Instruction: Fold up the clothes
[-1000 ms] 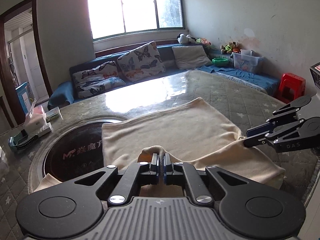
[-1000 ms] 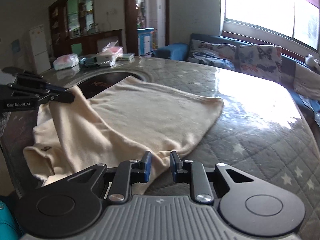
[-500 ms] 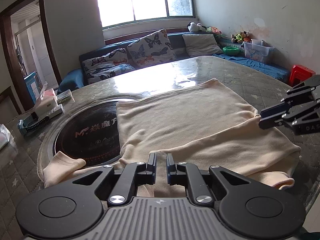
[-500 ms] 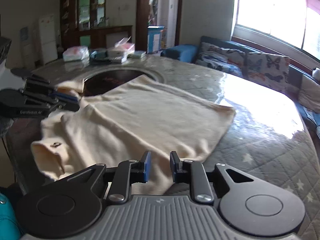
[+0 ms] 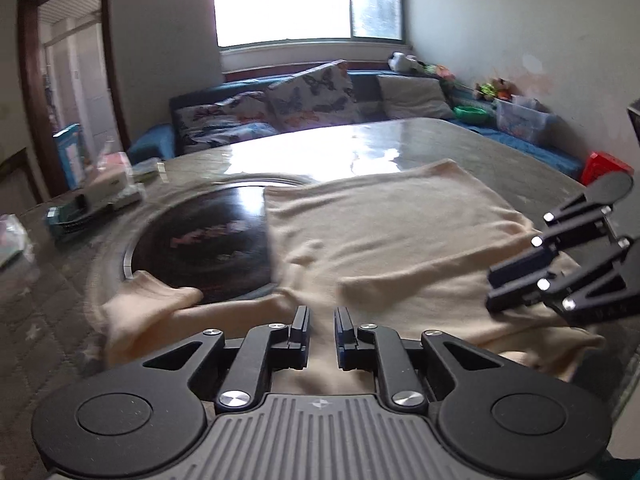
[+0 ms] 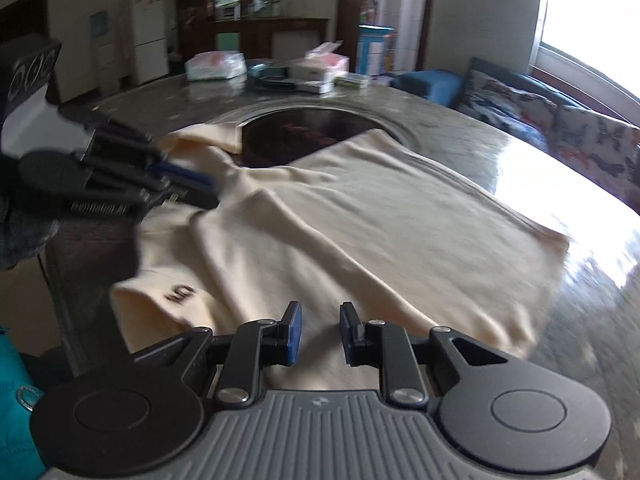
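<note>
A cream garment (image 5: 392, 236) lies on the quilted round table (image 5: 460, 140), its near part folded over itself, one sleeve (image 5: 152, 300) lying at the rim of the dark glass centre. It also shows in the right wrist view (image 6: 380, 224). My left gripper (image 5: 321, 320) is open and empty above the garment's near edge. My right gripper (image 6: 319, 320) is open and empty above the garment's near corner. The right gripper also shows in the left wrist view (image 5: 516, 284), and the left gripper shows in the right wrist view (image 6: 188, 188), both just above the cloth.
A dark glass turntable (image 5: 200, 248) sits in the table's middle, partly under the garment. Tissue packs and boxes (image 6: 316, 68) stand at the table's far side. A blue sofa with butterfly cushions (image 5: 308, 96) runs under the window. A red stool (image 5: 604, 164) stands at the right.
My left gripper has let go of the garment and opened; the lifted fold now lies on the cloth. Both grippers have drawn back toward the table's near edge.
</note>
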Demonstrator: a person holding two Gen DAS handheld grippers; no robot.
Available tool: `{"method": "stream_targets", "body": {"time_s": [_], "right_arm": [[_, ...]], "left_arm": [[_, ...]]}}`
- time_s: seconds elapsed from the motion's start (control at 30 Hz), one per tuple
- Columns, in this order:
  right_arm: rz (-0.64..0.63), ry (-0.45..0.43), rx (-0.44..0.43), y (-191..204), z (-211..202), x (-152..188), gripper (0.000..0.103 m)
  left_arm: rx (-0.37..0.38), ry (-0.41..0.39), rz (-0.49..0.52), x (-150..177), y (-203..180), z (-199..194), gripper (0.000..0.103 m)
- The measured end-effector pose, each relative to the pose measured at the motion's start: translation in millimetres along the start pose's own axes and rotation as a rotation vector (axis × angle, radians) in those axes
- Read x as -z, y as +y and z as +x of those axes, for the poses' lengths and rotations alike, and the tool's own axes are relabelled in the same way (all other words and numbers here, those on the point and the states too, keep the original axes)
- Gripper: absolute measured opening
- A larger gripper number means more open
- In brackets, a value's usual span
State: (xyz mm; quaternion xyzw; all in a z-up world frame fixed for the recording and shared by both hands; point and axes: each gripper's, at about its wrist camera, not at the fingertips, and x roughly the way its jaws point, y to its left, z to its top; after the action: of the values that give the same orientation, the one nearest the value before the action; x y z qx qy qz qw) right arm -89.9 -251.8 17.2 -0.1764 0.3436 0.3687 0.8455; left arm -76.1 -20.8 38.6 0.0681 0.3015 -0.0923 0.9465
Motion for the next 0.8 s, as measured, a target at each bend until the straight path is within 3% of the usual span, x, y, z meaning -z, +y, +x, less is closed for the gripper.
{"method": "stream_targets", "body": {"time_s": [0.03,0.1,0.23,0.33,0.47,0.57,0.67,0.8], "right_arm": [[-0.008,0.001,-0.012,3.3,3.9,-3.6,0.019],[-0.025,0.002,-0.036,9.9,11.2,-10.7,0.019],[-0.062,0.001,-0.07,22.4,24.8,-24.8,0.019],[-0.071,0.003,-0.081,26.7,30.2,-31.0,0.019],[-0.076,0.011,-0.083,28.4,32.1,-33.9,0.019],[-0.077,0.015,-0.082,28.5,32.3,-34.9,0.019],[-0.08,0.015,-0.081,29.1,32.6,-35.5,0.019],[-0.084,0.01,-0.079,30.2,33.1,-35.9,0.019]], "left_arm": [[-0.033,-0.004,-0.009,-0.5,7.2,0.0,0.018],[-0.106,-0.015,-0.019,-1.4,20.5,0.5,0.034],[-0.227,-0.042,0.037,-5.3,36.8,8.8,0.036],[-0.242,-0.034,0.096,-5.1,42.8,20.3,0.042],[-0.23,0.004,0.152,-0.4,49.5,36.4,0.042],[-0.219,0.027,0.168,3.9,53.6,44.4,0.041],[-0.196,0.025,0.144,5.4,60.2,42.1,0.013],[-0.16,0.006,0.023,2.6,76.5,30.7,0.005]]}}
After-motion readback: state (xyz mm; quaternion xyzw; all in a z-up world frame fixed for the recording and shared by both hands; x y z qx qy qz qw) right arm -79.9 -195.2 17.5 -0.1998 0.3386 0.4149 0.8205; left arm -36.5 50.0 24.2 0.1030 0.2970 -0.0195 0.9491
